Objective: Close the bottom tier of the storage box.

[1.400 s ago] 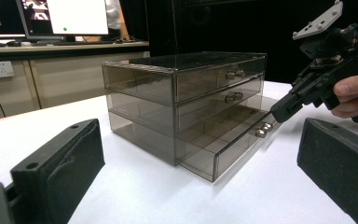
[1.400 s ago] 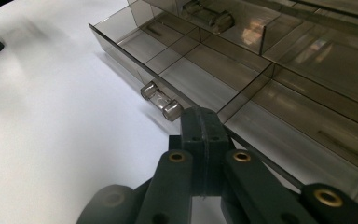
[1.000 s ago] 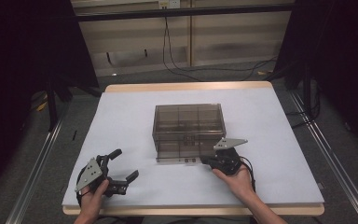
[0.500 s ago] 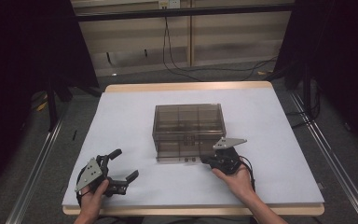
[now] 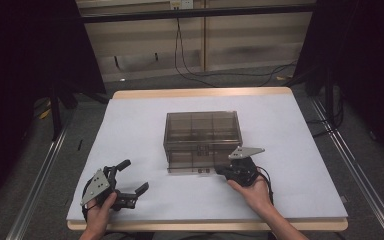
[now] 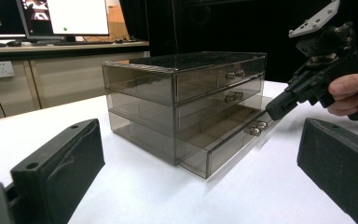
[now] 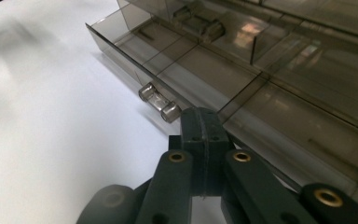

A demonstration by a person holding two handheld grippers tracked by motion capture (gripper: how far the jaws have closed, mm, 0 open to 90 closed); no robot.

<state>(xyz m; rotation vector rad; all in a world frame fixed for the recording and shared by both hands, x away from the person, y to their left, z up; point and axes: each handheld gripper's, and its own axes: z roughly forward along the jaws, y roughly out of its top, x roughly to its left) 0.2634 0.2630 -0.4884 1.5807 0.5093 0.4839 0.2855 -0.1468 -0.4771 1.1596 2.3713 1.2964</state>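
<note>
While its bottom drawer (image 7: 242, 88) juts out, seemingly empty: right tongs (image 7: 200, 122) clamped empty, left tongs (image 5: 136, 176) agape

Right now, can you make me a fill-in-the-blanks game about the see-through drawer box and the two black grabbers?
1. The smoky clear plastic drawer box has ___ drawers.
2. The drawer pulled partly out is the ___ one.
3. The left gripper has its jaws ___.
4. The right gripper, beside the open drawer's knob, has its jaws ___.

Missing words: three; bottom; open; shut

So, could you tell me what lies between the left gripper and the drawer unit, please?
Nothing: in the high view, bare white table separates the left gripper from the drawer unit.
</note>
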